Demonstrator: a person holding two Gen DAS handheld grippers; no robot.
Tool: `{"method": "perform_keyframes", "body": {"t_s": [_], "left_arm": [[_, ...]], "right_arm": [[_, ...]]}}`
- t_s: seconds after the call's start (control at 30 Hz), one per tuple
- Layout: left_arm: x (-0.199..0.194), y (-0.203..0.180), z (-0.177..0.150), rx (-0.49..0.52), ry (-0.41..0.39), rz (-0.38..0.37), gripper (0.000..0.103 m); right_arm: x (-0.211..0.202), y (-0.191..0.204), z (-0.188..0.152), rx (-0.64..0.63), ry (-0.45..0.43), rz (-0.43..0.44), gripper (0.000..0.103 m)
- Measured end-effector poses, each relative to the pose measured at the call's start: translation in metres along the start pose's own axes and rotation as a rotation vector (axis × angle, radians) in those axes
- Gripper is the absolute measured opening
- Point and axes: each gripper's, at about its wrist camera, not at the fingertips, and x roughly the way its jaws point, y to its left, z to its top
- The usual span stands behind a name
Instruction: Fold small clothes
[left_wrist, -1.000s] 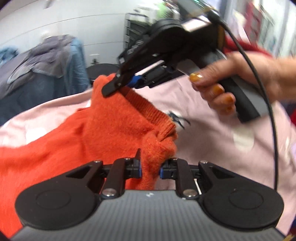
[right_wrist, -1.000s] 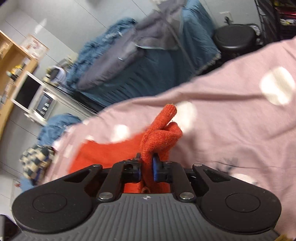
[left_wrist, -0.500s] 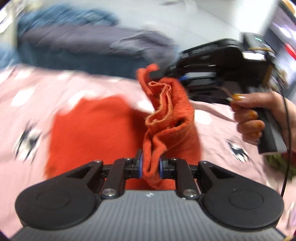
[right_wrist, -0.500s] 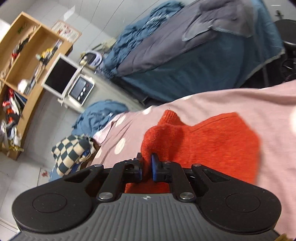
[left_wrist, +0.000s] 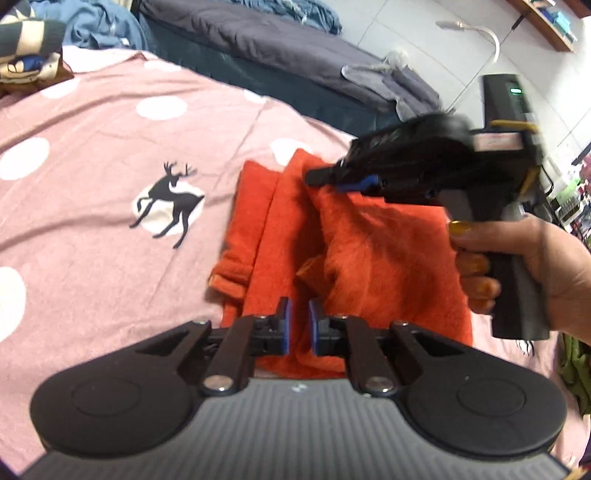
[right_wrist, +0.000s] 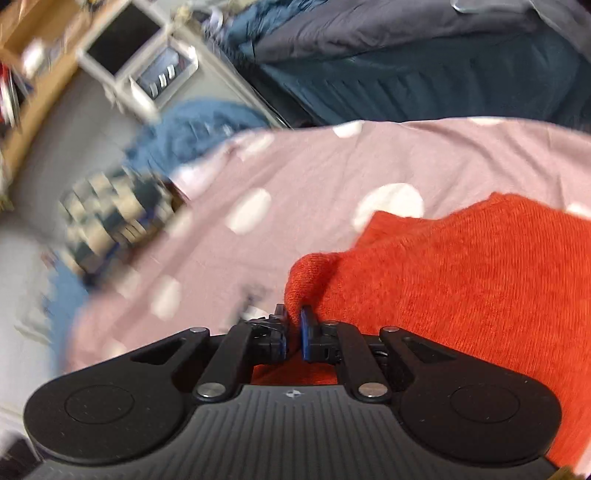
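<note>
Orange sweater (left_wrist: 388, 251) laid folded on the pink sheet (left_wrist: 92, 221), both tongs nipping its edge.
We see bare sheet on the left around the deer print (left_wrist: 170, 203), and dark bedding (left_wrist: 258, 40) past the far edge. The left gripper (left_wrist: 299, 321) pinches the near hem. The right gripper (right_wrist: 293, 325) has been easing wider with a corner between its pads. A moment ago the sweater hung bunched between them.

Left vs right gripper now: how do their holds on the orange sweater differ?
1. The left gripper pinches a fold at the near edge of the orange sweater; the right gripper pinches a bunched corner at the far edge.
2. The left fingers stand narrowly closed; the right fingers have just been opening, with cloth between them.

Shared: both angle down over the pink sheet and hold the same sweater.
</note>
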Motion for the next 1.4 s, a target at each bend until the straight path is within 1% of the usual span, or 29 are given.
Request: {"method": "perform_keyframes", "body": {"t_s": [0.03,0.07,0.1,0.13,0.17,0.2,0.23,0.3,0.33,0.37,0.4,0.43,0.5,0.53,0.6,0.67,0.73,0.8,0.87,0.9,0.93,0.97,1.0,1.03,1.07,1.13,1.2,1.3,1.4], "left_arm": [[0.002,0.002,0.000,0.006,0.011,0.013,0.019],[0.003,0.003,0.000,0.008,0.016,0.029,0.021],[0.002,0.005,0.000,0.002,0.013,0.034,0.024],[0.000,0.008,0.000,-0.015,0.011,0.025,0.036],[-0.002,0.014,-0.001,-0.036,0.012,0.009,0.058],[-0.005,0.016,0.000,-0.052,0.021,-0.013,0.067],[-0.007,0.017,0.000,-0.061,0.032,-0.030,0.074],[-0.010,0.016,-0.001,-0.061,0.033,-0.065,0.075],[-0.007,0.015,-0.002,-0.065,0.037,-0.081,0.082],[-0.006,0.013,-0.004,-0.073,0.040,-0.091,0.092],[-0.003,0.010,-0.007,-0.076,0.038,-0.091,0.094],[0.000,0.007,-0.010,-0.074,0.027,-0.079,0.095],[0.009,0.005,-0.013,-0.089,0.007,-0.047,0.095],[0.013,0.006,-0.014,-0.109,0.004,-0.043,0.095],[0.026,0.010,-0.012,-0.152,0.008,-0.040,0.095],[0.041,0.013,-0.008,-0.181,0.043,-0.039,0.096],[0.056,0.015,-0.005,-0.189,0.058,-0.028,0.096],[0.067,0.016,-0.003,-0.204,0.063,-0.043,0.095],[0.075,0.014,-0.002,-0.221,0.061,-0.068,0.086],[0.078,0.013,-0.001,-0.225,0.066,-0.068,0.084],[0.081,0.013,0.000,-0.227,0.069,-0.064,0.075],[0.083,0.013,0.001,-0.235,0.074,-0.071,0.055],[0.085,0.013,0.003,-0.253,0.081,-0.097,0.045],[0.087,0.015,0.004,-0.274,0.085,-0.106,0.043],[0.087,0.014,0.006,-0.279,0.089,-0.110,0.035],[0.083,0.009,0.011,-0.263,0.084,-0.126,0.030],[0.077,-0.003,0.016,-0.234,0.084,-0.155,0.027],[0.063,-0.033,0.025,-0.180,0.068,-0.223,0.026],[0.044,-0.080,0.039,-0.081,0.043,-0.300,0.026]], "right_arm": [[0.006,-0.002,-0.001,-0.014,0.018,-0.069,0.039],[0.013,-0.008,-0.002,-0.013,0.047,-0.117,0.044],[0.016,-0.014,-0.002,-0.005,0.065,-0.123,0.045],[0.011,-0.017,-0.002,0.001,0.050,-0.101,0.048],[0.000,-0.018,-0.001,0.008,0.013,-0.076,0.056],[-0.014,-0.017,-0.001,0.017,-0.027,-0.060,0.085],[-0.031,-0.018,-0.001,0.019,-0.069,-0.049,0.103],[-0.068,-0.024,-0.005,-0.012,-0.172,-0.032,0.103],[-0.084,-0.030,-0.010,-0.022,-0.209,-0.041,0.103],[-0.097,-0.041,-0.013,-0.017,-0.222,-0.062,0.103],[-0.106,-0.055,-0.018,0.002,-0.221,-0.078,0.103],[-0.113,-0.072,-0.024,0.040,-0.209,-0.081,0.103],[-0.123,-0.110,-0.038,0.161,-0.188,-0.087,0.103],[-0.127,-0.130,-0.048,0.238,-0.178,-0.076,0.103],[-0.131,-0.160,-0.067,0.365,-0.160,-0.021,0.103],[-0.130,-0.177,-0.085,0.438,-0.157,0.016,0.103],[-0.124,-0.183,-0.096,0.468,-0.154,0.061,0.103],[-0.116,-0.184,-0.102,0.492,-0.160,0.112,0.103],[-0.103,-0.182,-0.101,0.521,-0.176,0.160,0.103],[-0.098,-0.182,-0.101,0.530,-0.190,0.176,0.103],[-0.095,-0.181,-0.099,0.537,-0.204,0.193,0.103],[-0.090,-0.181,-0.098,0.550,-0.214,0.212,0.103],[-0.088,-0.182,-0.097,0.563,-0.218,0.233,0.103],[-0.086,-0.181,-0.095,0.567,-0.222,0.237,0.096],[-0.086,-0.178,-0.093,0.563,-0.226,0.229,0.084],[-0.094,-0.177,-0.090,0.584,-0.242,0.232,0.058],[-0.111,-0.171,-0.089,0.558,-0.280,0.220,0.048],[-0.152,-0.151,-0.078,0.481,-0.338,0.200,0.041],[-0.210,-0.133,-0.068,0.393,-0.398,0.175,0.040]]}}
